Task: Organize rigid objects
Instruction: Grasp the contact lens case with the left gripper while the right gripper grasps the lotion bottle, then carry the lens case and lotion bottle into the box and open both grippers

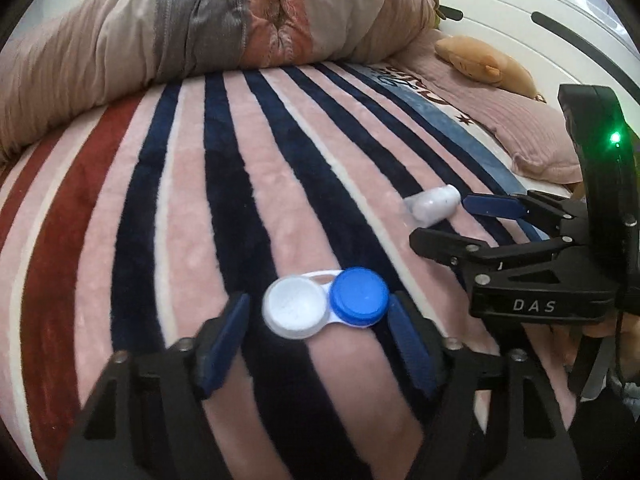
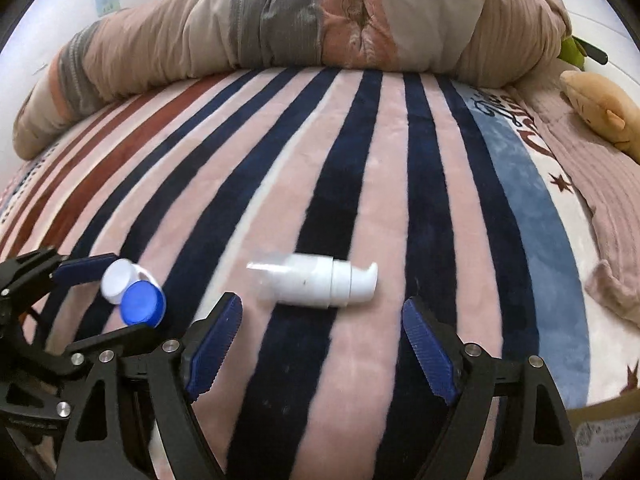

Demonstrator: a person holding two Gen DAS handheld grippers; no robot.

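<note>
Crosswise, pump bottle [image 2: 320, 282] lies nozzle rightward; both tongs [image 1: 318, 314] [image 2: 322, 318] spread wide.

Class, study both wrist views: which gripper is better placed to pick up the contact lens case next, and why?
Left. The left gripper is open with the contact lens case between its fingers. The right gripper instead faces the white pump bottle, with the case off to its left.

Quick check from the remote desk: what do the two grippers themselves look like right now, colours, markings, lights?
Both grippers share a black angular frame with silver screws and ribbed blue pads. The left gripper shows it close up; the right gripper likewise. Seen from the left wrist, the right one bears white "DAS" lettering, a green light and a dark strap.
</note>
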